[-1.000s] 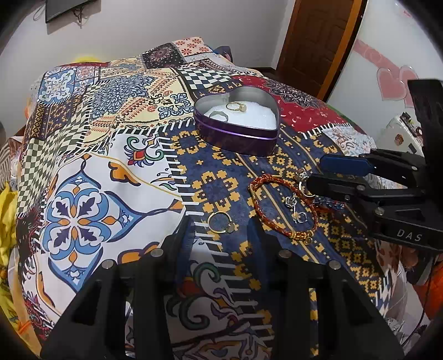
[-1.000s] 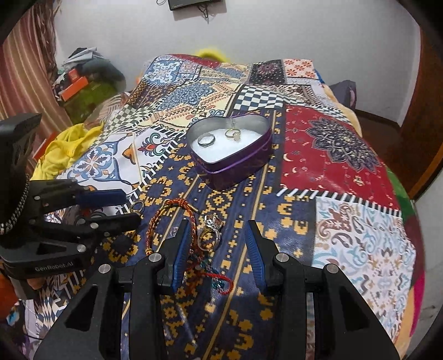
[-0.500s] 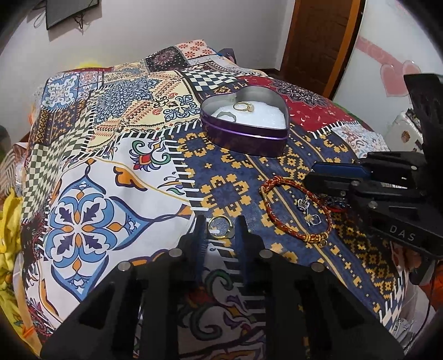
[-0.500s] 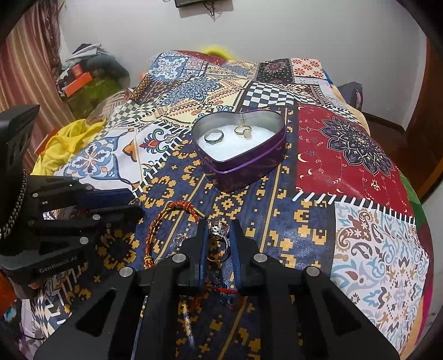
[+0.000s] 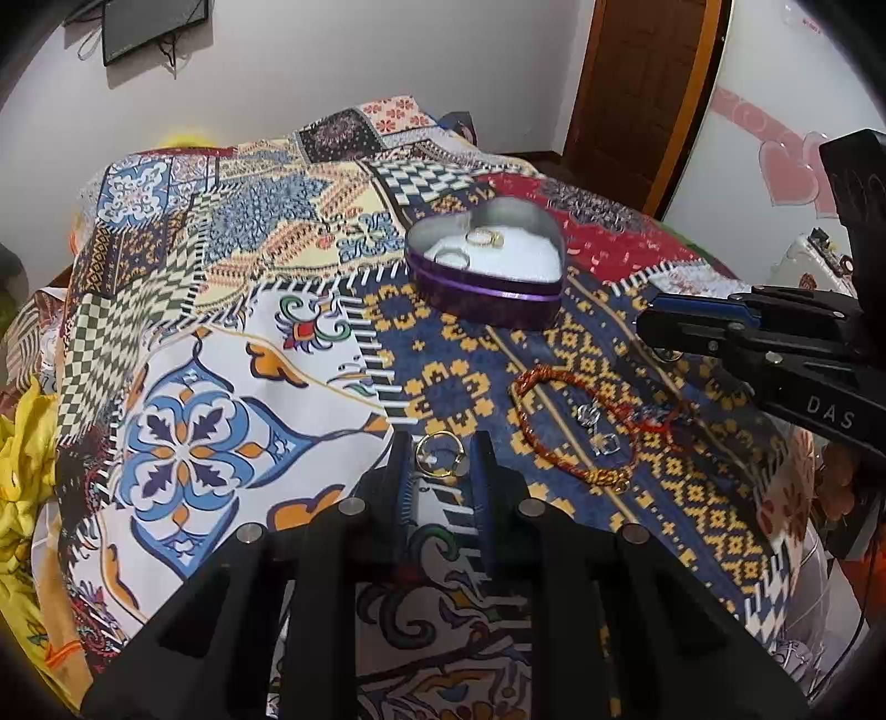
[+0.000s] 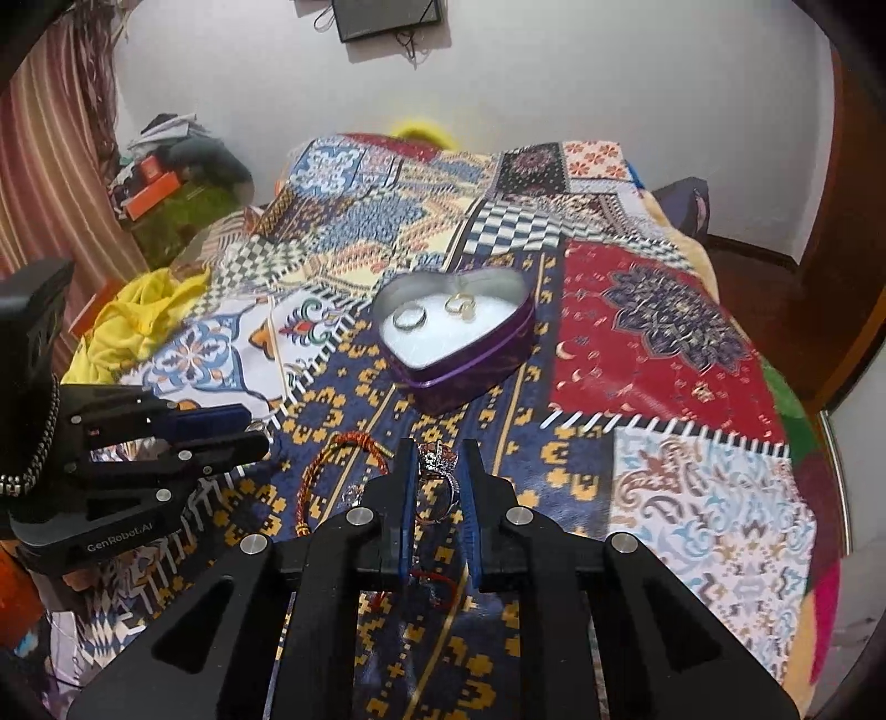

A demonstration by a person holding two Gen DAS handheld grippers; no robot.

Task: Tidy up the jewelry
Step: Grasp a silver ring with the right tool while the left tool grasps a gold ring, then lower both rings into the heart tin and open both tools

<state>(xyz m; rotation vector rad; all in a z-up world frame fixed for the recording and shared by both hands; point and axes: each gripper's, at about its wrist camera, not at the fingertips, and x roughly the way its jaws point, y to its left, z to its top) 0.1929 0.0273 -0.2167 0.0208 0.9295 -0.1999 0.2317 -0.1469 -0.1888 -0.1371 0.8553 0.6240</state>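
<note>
Currently left gripper [image 5: 441, 462] clamps a gold ring [image 5: 439, 455]; right gripper [image 6: 438, 471] clamps a silver ring [image 6: 440, 471]. Thin bands risk slipping sideways.

Two wrist fisheyes, both low over the bed and facing the heart-shaped tin [image 5: 487, 277]

The left view looks from the tin's near-left side toward the door; the right view, from its near-right side, faces the wall-mounted screen [image 6: 387, 16]. Both sit close and share the tin, the red bracelet [image 5: 559, 426] before it, and each other's gripper.
</note>
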